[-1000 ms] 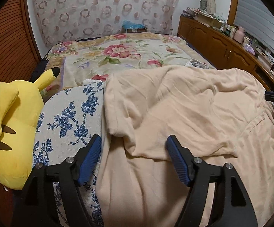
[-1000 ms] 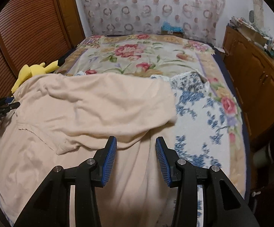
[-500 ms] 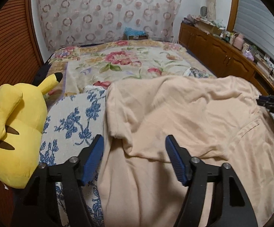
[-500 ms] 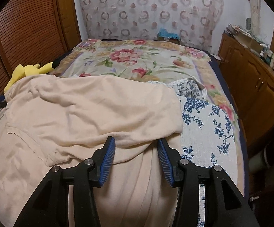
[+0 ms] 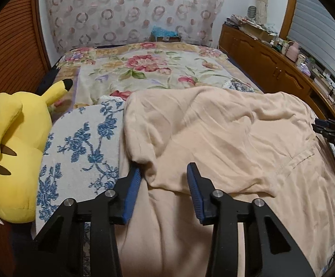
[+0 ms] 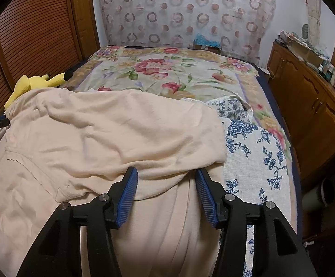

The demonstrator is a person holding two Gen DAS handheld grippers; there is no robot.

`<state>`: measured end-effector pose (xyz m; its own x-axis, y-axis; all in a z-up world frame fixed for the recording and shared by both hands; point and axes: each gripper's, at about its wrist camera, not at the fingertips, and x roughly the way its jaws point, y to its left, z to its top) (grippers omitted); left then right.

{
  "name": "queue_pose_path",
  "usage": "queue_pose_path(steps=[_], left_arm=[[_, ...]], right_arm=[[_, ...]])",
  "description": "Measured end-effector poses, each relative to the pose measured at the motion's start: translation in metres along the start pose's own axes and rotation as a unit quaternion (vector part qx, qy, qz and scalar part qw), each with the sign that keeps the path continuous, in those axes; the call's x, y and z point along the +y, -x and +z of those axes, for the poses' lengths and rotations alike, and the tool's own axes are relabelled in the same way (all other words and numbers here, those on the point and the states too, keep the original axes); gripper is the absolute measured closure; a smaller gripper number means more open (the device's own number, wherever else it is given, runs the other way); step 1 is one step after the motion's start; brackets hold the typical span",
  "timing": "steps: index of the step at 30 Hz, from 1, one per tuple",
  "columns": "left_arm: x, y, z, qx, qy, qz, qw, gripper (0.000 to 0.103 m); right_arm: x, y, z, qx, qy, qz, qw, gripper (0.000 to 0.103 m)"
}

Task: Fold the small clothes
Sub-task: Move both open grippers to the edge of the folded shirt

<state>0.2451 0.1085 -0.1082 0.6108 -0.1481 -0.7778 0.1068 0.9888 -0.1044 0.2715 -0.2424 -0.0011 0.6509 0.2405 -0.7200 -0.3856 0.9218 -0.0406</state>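
Note:
A peach-coloured garment (image 5: 213, 133) lies spread on the bed, its upper part folded down over the lower part; it also shows in the right wrist view (image 6: 112, 133). My left gripper (image 5: 164, 173) is open, its blue pads either side of the folded edge near the garment's left corner. My right gripper (image 6: 166, 175) is open, its pads either side of the folded edge near the right corner. The right gripper also shows at the right edge of the left wrist view (image 5: 329, 130). Neither holds cloth.
A blue-flowered white cloth (image 5: 79, 147) lies under the garment on a floral bedspread (image 5: 149, 69). A yellow plush toy (image 5: 12, 152) sits at the bed's left side. A wooden cabinet (image 6: 310, 106) runs along the right; a slatted wooden door (image 6: 33, 37) stands on the left.
Both grippers have moved forward and down to the folded edge of the garment. The left gripper's jaws have narrowed somewhat; the right's have widened.

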Motion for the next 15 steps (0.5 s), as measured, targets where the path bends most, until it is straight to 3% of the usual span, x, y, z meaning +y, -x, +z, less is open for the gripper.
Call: queue_pose_path(steps=[11, 15], left_arm=[[0.002, -0.011, 0.015, 0.006, 0.002, -0.005, 1.0000, 0.061], [-0.001, -0.010, 0.019, -0.001, -0.007, -0.004, 1.0000, 0.077]], right_arm=[[0.000, -0.001, 0.000, 0.001, 0.000, -0.001, 1.000, 0.048], [-0.002, -0.001, 0.006, 0.006, -0.005, 0.016, 1.000, 0.048]])
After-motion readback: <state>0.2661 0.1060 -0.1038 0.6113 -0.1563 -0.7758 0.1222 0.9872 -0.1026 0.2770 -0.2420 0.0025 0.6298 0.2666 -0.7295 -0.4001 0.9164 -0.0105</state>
